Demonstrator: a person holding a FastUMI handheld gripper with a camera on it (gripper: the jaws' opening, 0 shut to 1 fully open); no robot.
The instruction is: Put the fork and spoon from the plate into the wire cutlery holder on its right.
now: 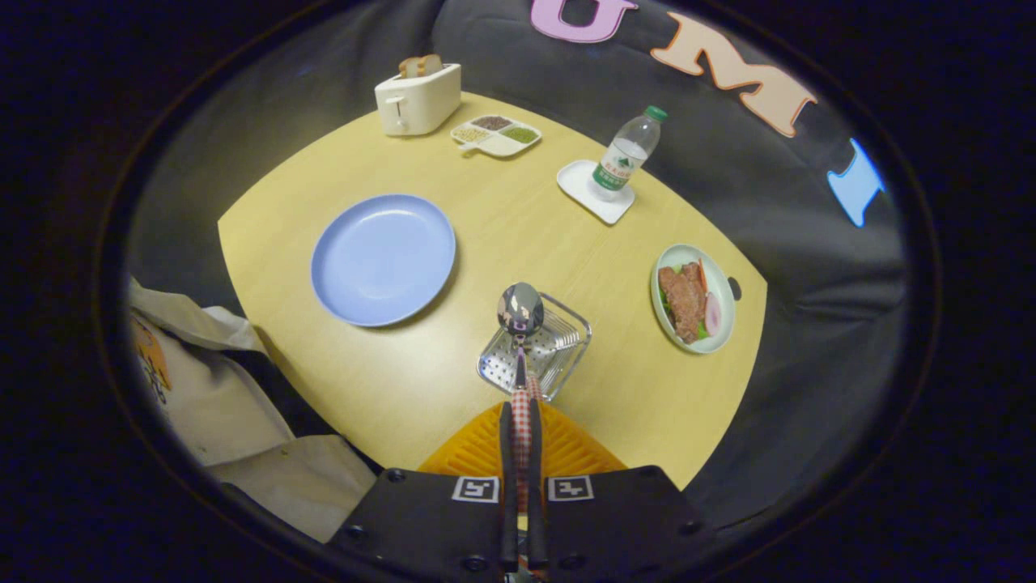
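In the gripper view, the gripper (520, 429) is clenched on the spoon (520, 324): both fingers (505, 453) press on its red-checked handle, which runs up between them. The spoon's long axis lies straight ahead along the fingers, bowl at the far end, handle near. The bowl hangs over the holder (536, 348), a square wire basket just beyond the fingertips, and the spoon's tip seems to sit above the basket's far-left part. Whether the spoon already touches the wire I cannot tell. By my reading the coming move turns on this: the spoon is lined up over the basket's opening, so it wants lowering and letting go, not more travel sideways.

The plate (383, 259), blue, lies to the left of the holder and a little farther, and its face shows bare. A fork I cannot make out; it may already lie in the basket, hidden among the wires.

Counted on the table (486, 219): one spoon, one holder, one blue plate, one toaster (417, 101) far left with bread in it, one divided dish (496, 134) of grains, one bottle (627, 154) on one white tray (595, 192), one dish of meat (693, 298) at the right, one orange mat (566, 449) under the fingers. A cloth bag (218, 380) lies off the near left edge.
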